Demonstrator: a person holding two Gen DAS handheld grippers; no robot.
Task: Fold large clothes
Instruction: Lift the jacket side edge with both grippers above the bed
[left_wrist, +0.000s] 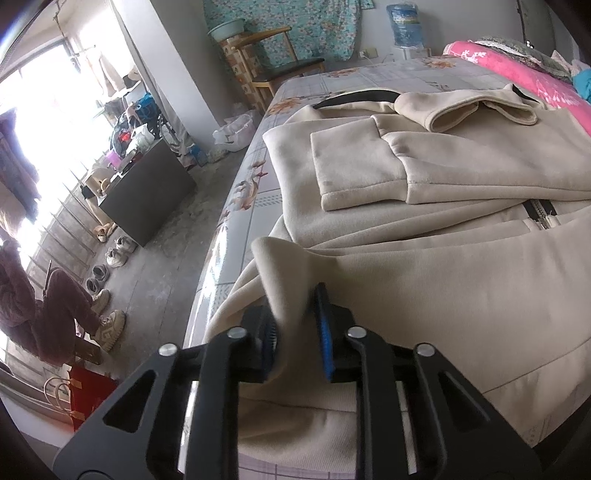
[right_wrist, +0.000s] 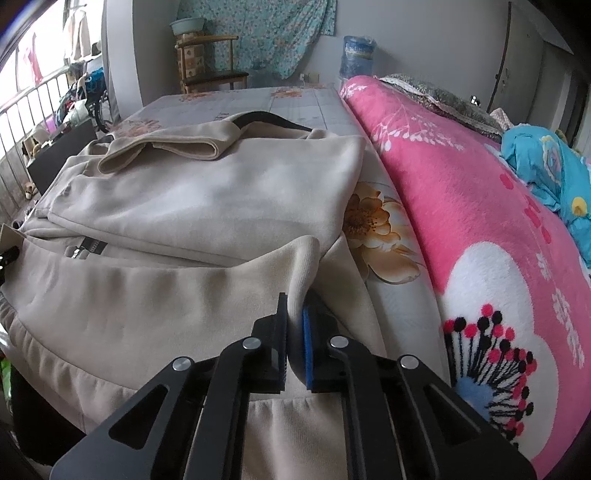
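Pinched by left gripper (left_wrist: 295, 325) and right gripper (right_wrist: 294, 343) — beige jacket's (right_wrist: 192, 199) near hem. Raised off the bed (right_wrist: 295, 107), likely for folding toward the collar.

**Beige, pink and florals**

The jacket (left_wrist: 443, 280) is showing plain beige with a black zipper (left_wrist: 537, 212) and a black collar band (right_wrist: 266, 120). The bed sheet (right_wrist: 384, 229) is wearing a pale grey check with orange flowers. The blanket (right_wrist: 480, 229) is glowing hot pink with white, black and red blooms. The wall cloth (left_wrist: 295, 26) is showing teal florals. The gripper pads (right_wrist: 307, 350) are showing blue against black.
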